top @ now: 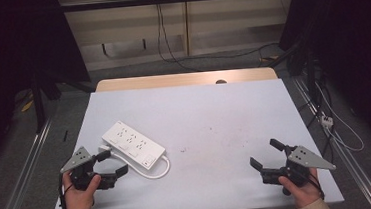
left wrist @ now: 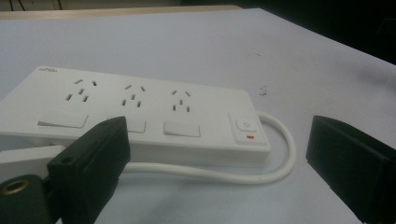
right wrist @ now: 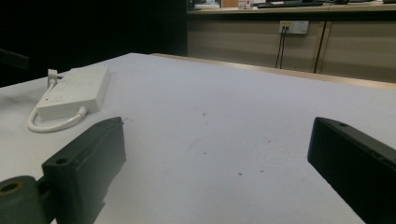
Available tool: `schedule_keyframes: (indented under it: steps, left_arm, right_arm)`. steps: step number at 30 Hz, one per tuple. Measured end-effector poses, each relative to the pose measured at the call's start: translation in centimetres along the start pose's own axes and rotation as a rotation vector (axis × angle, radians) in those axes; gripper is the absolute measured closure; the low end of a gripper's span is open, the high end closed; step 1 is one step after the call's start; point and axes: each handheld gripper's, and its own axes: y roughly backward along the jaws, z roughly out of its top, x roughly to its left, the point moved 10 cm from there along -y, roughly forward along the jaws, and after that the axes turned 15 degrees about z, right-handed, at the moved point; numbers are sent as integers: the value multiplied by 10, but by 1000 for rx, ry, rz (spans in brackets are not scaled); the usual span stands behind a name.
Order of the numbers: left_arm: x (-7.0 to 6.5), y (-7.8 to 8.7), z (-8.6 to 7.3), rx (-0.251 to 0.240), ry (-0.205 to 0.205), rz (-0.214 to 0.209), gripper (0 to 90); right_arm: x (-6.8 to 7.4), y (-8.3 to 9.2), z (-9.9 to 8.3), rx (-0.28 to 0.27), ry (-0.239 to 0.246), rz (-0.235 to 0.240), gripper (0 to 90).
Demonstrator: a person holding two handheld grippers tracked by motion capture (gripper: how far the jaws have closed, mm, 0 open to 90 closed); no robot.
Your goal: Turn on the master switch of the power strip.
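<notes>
While both tongs gape empty, the power strip (top: 132,145) lies just beyond the left tongs (top: 112,162).

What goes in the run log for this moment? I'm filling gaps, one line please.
left gripper: open, by power strip, not touching | right gripper: open, holding nothing | power strip: flat on table, cord looped
</notes>
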Motion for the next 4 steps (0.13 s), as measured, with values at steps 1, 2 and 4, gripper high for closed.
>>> schedule_keyframes:
  steps: [1,2,4]
  left_arm:
    - [0,0,0,0,-1,-2,61]
    - [0,0,0,-1,0,-2,61]
    - [0,0,0,-3,-1,-1,61]
  right_arm:
    - [0,0,0,-1,-2,-2,42]
    - [0,0,0,3,0,0,42]
    - [0,-1,-1,10,-2,0,42]
